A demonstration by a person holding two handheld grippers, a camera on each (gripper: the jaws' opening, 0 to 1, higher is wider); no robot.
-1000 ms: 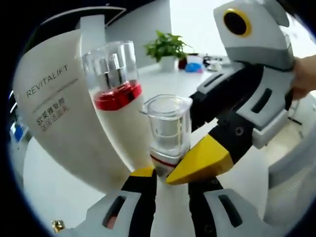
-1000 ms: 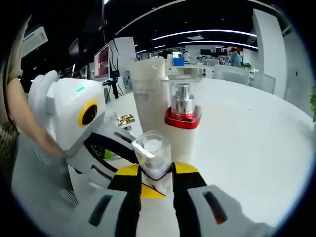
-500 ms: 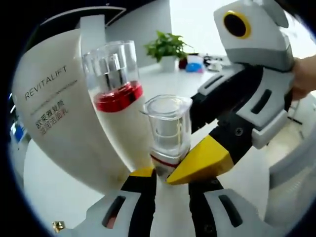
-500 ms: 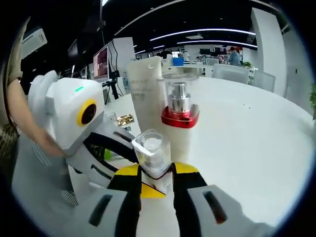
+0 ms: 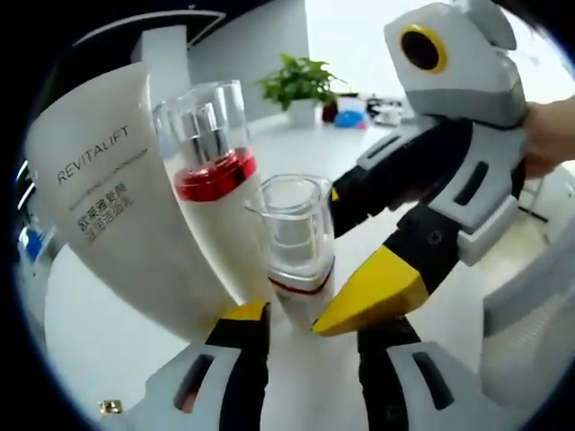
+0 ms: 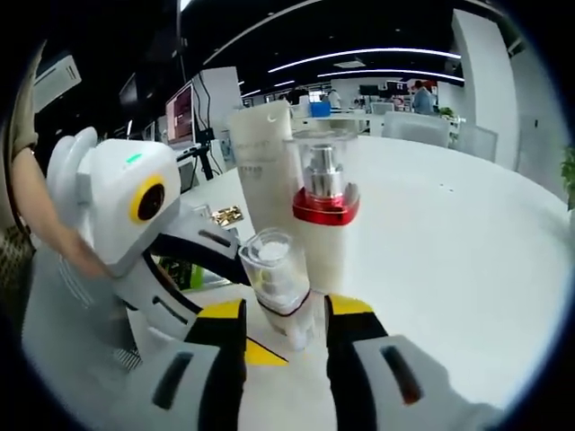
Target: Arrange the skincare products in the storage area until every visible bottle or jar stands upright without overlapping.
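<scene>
A small clear-capped pump bottle (image 5: 296, 256) (image 6: 278, 287) with a thin red band stands on the white table, leaning a little. It touches a taller white pump bottle (image 5: 216, 206) (image 6: 325, 224) with a red collar. Behind both stands a white REVITALIFT tube (image 5: 117, 215) (image 6: 260, 171). My left gripper (image 5: 310, 323) is open, its jaws on either side of the small bottle's base with gaps. My right gripper (image 6: 286, 314) is open around the same bottle, apart from its sides. The right gripper's yellow fingertip (image 5: 368, 289) crosses in from the right, and the left gripper's fingertip (image 6: 260, 352) lies under the bottle's left.
The round white table (image 6: 449, 251) spreads wide to the right. A small gold object (image 6: 225, 216) (image 5: 112, 406) lies near the tube. A potted plant (image 5: 301, 85) stands at the far edge. A person's hand (image 5: 548, 135) and arm (image 6: 27, 197) hold the grippers.
Both pairs of jaws have spread apart and let go of the small bottle. The bottle stays beside the taller one, now leaning slightly.
</scene>
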